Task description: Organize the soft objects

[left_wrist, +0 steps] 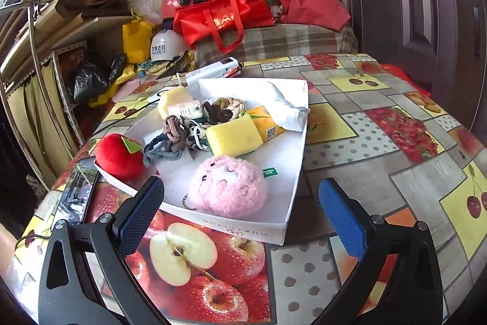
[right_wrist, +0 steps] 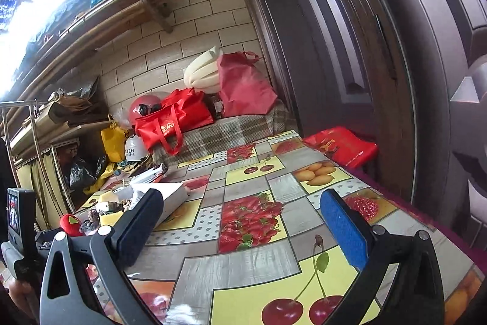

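Observation:
A white shallow box (left_wrist: 274,221) on the fruit-print tablecloth holds several soft things: a pink fluffy plush (left_wrist: 228,188), a yellow sponge (left_wrist: 234,136), an orange packet (left_wrist: 268,124), knotted rope toys (left_wrist: 176,130), a pale yellow block (left_wrist: 173,99) and a white cloth (left_wrist: 286,108). A red plush apple (left_wrist: 120,156) leans on the box's left rim. My left gripper (left_wrist: 242,203) is open just in front of the pink plush, holding nothing. My right gripper (right_wrist: 243,218) is open over bare tablecloth, with the box (right_wrist: 173,197) and the red apple (right_wrist: 70,224) to its left.
A phone (left_wrist: 76,191) lies left of the box on the table. Behind the table, a plaid-covered bench (left_wrist: 274,41) carries red bags (left_wrist: 222,14), helmets and foam. A dark door (right_wrist: 395,51) stands close on the right. A red bag (right_wrist: 341,145) sits by the table's far right corner.

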Tool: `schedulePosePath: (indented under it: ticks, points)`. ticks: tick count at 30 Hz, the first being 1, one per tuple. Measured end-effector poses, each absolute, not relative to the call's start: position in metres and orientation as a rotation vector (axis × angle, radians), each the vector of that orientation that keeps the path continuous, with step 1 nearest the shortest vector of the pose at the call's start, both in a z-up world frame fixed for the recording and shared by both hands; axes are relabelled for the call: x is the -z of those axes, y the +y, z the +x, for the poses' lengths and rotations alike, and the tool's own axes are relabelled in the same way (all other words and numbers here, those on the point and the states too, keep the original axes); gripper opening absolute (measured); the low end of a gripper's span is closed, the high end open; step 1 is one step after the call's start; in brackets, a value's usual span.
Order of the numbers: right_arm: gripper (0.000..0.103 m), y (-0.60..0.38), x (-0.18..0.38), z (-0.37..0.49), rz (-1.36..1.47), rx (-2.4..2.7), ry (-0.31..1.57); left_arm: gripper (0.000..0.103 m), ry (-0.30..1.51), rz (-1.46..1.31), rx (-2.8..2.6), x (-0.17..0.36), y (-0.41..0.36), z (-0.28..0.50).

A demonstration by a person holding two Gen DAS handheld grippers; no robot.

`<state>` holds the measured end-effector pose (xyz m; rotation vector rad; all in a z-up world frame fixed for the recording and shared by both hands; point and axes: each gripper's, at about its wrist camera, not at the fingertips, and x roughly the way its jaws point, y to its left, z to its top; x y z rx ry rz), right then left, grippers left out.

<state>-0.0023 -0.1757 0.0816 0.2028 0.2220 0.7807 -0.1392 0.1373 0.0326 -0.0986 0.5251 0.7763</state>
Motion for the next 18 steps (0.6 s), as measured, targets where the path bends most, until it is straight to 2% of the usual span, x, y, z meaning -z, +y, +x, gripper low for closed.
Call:
schedulePosePath:
  ticks: [10,18]
  points:
    - [0.103,-0.158,-0.079,-0.019,0.069,-0.662,0.254,0.103,0.522,-0.121,-0.766,-0.034,0.140,-0.140]
    - [0.103,-0.172,-0.079,-0.018,0.118,-0.636,0.234,0.103,0.519,-0.111,-0.794,-0.034,0.139,-0.140]
